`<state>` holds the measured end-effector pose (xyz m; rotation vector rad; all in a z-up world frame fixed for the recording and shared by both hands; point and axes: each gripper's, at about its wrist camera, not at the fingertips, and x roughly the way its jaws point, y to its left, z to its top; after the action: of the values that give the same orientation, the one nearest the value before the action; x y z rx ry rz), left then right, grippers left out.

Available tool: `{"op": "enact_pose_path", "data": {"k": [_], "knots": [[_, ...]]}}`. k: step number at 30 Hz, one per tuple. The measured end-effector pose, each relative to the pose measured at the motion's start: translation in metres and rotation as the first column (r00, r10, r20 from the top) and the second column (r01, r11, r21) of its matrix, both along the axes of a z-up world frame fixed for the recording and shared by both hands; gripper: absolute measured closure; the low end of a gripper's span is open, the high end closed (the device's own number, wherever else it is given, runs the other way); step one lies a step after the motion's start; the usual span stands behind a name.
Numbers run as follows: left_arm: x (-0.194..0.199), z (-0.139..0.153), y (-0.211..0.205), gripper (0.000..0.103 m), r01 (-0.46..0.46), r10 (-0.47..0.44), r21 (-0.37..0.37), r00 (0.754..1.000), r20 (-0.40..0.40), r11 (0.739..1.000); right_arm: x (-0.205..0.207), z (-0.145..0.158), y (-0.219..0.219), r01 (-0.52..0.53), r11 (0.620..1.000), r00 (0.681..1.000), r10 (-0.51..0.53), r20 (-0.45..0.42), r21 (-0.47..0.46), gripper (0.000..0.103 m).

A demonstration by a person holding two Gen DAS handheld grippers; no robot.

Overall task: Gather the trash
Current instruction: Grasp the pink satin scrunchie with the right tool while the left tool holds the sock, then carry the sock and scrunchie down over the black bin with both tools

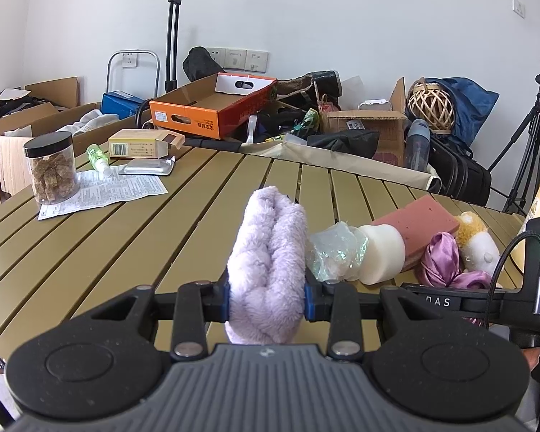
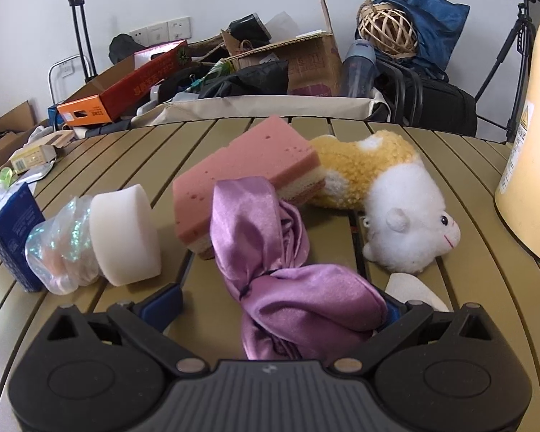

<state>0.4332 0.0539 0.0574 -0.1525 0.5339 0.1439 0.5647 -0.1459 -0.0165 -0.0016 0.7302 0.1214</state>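
Trash candidate, satin cloth (image 2: 288,270), lies between your spread right tongs (image 2: 280,309), long axis running away from you; left tongs (image 1: 266,297) pinch fleece cloth (image 1: 266,262).

We read "DAS" in white on black gripper body (image 1: 446,301) at right of left-wrist view. Print on orange box (image 1: 198,117), paper sheet (image 1: 118,189), yellow container label (image 2: 522,126): too small to read.
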Motion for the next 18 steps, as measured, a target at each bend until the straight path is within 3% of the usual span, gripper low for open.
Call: {"op": "enact_pose_path", "data": {"k": [3,5,8,10,18], "knots": [[0.001,-0.001,-0.001,0.068,0.000,0.000,0.002,1.000,-0.001,1.000,-0.002,0.001,-0.001,-0.005,1.000,1.000,0.005,0.016,0.012,0.002],[0.001,-0.001,-0.001,0.068,0.000,0.000,0.001,1.000,-0.002,1.000,-0.004,0.002,-0.003,-0.009,1.000,1.000,0.008,0.023,0.025,0.010],[0.001,-0.001,-0.002,0.068,0.000,0.000,0.002,1.000,-0.003,1.000,-0.006,0.003,-0.003,-0.017,1.000,0.999,0.016,0.030,0.024,0.027],[0.001,-0.002,-0.002,0.068,-0.001,0.001,0.002,1.000,-0.004,1.000,-0.010,0.004,-0.003,-0.029,0.999,0.999,0.027,0.040,0.039,0.045],[-0.001,-0.002,0.000,0.068,-0.008,0.008,-0.005,1.000,0.006,1.000,-0.023,0.008,0.000,-0.048,0.999,0.997,0.047,0.060,0.024,0.063]]}}
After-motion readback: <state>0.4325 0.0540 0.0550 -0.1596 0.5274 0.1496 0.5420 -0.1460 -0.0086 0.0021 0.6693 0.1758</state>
